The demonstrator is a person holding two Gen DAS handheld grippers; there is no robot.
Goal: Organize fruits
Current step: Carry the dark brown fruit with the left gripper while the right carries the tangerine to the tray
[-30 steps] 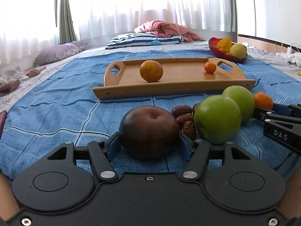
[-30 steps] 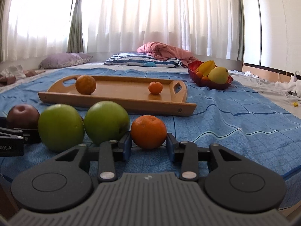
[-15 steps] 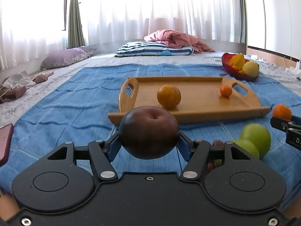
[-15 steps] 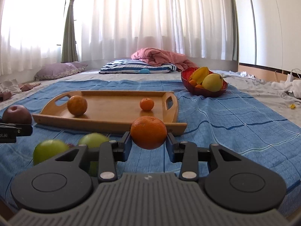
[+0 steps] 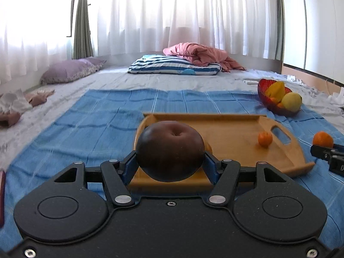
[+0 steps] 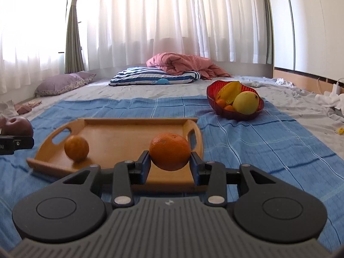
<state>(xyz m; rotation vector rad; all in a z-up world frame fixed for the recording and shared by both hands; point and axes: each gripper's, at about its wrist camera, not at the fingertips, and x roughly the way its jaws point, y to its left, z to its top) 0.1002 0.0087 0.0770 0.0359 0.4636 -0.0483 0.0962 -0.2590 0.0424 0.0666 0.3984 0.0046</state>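
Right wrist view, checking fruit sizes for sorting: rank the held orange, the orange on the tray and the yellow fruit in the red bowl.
1. Held orange, though nearness inflates it.
2. Yellow fruit and tray orange: look alike, unranked.

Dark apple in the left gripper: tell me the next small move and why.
Probably carry it a little further forward and lower it onto bare tray floor. The left gripper grips the dark apple above the near end of the wooden tray, where a large orange already lies, so set it down beside that fruit, not on it.
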